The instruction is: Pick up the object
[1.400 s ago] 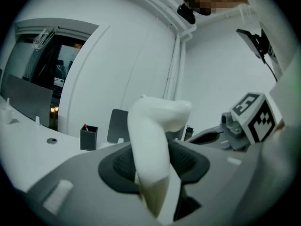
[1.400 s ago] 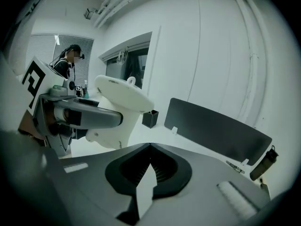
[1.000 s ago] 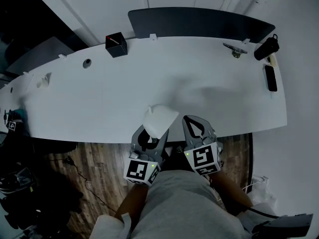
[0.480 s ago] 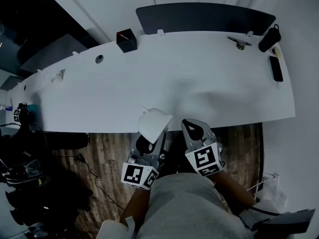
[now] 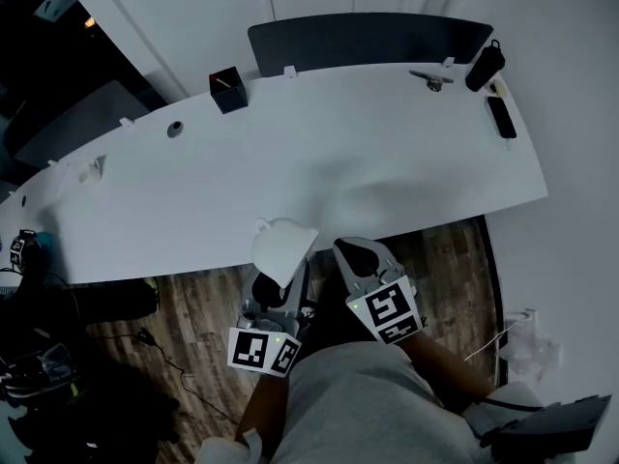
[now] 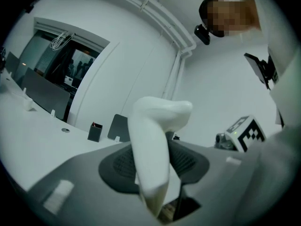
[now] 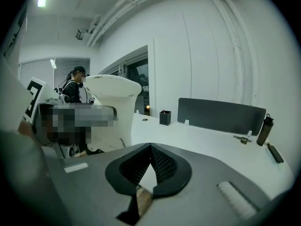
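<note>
Left gripper [image 5: 282,280]: jaws part-way apart and clamped on the white object [image 5: 281,248]. The left gripper view shows the object's narrow lower part [image 6: 149,173] pinched between the two dark pads, with its wider bent top above them.

White object: at the near edge of the table [image 5: 319,182], about mid-length, overlapping that edge in the head view. Kind unclear; possibly a jug or scoop with a broad rim [image 7: 113,86]. Cannot tell whether it touches the tabletop.

Right gripper [image 5: 350,251]: jaws narrow, tips meeting, nothing between them. It sits just beside the left gripper, over the wooden floor [image 5: 203,307] at the table's near edge.

Far edge of table: black box [image 5: 228,89] toward the left, and a dark panel [image 5: 368,42] standing along the middle. Far right corner: black bottle [image 5: 484,66], small metal item [image 5: 430,79], and a flat dark device [image 5: 501,117] at the right edge.
</note>
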### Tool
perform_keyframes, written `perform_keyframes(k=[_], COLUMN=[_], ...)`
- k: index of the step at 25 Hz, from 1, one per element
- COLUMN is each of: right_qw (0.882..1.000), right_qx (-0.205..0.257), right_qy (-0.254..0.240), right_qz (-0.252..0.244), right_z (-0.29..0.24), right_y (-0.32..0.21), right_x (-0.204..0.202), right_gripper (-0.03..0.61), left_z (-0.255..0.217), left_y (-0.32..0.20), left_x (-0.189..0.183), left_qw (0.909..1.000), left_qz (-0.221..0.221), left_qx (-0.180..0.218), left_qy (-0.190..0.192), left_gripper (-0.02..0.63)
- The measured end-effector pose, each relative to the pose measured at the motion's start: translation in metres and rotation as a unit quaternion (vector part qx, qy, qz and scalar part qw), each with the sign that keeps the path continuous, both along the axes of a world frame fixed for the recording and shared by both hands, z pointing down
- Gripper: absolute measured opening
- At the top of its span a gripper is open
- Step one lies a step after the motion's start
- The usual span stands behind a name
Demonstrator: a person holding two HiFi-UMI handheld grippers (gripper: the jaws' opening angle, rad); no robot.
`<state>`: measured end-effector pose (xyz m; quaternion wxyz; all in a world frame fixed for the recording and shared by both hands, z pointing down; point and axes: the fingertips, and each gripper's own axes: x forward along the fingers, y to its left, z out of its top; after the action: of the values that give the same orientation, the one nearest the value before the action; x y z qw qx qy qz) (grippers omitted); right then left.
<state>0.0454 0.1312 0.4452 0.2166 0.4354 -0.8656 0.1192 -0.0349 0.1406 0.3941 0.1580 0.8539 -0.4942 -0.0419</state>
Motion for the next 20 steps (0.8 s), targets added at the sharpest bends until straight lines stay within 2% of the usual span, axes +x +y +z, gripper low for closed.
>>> perform_keyframes(k=[5, 12, 20], right_qw=[0.999, 0.999, 0.997], right_qx=[-0.004, 0.035, 0.064], right_qy=[-0.029, -0.027, -0.036], right_qz=[0.012, 0.001, -0.004], right_z=[-0.013, -0.035, -0.057], right_y=[0.008, 0.009, -0.006], right_x=[-0.010, -0.009, 0.001], right_gripper=[0.002, 0.000, 0.000], left_z=[-0.005, -0.017, -0.038], left_y=[0.003, 0.003, -0.009], left_x=[-0.004, -0.006, 0.009], left_qw=[0.9997, 0.9993, 0.9982], left_qz=[0.020, -0.003, -0.001], left_qx=[0.012, 0.026, 0.055], left_qy=[0.011, 0.025, 0.024], left_gripper=[0.181, 0.181, 0.179])
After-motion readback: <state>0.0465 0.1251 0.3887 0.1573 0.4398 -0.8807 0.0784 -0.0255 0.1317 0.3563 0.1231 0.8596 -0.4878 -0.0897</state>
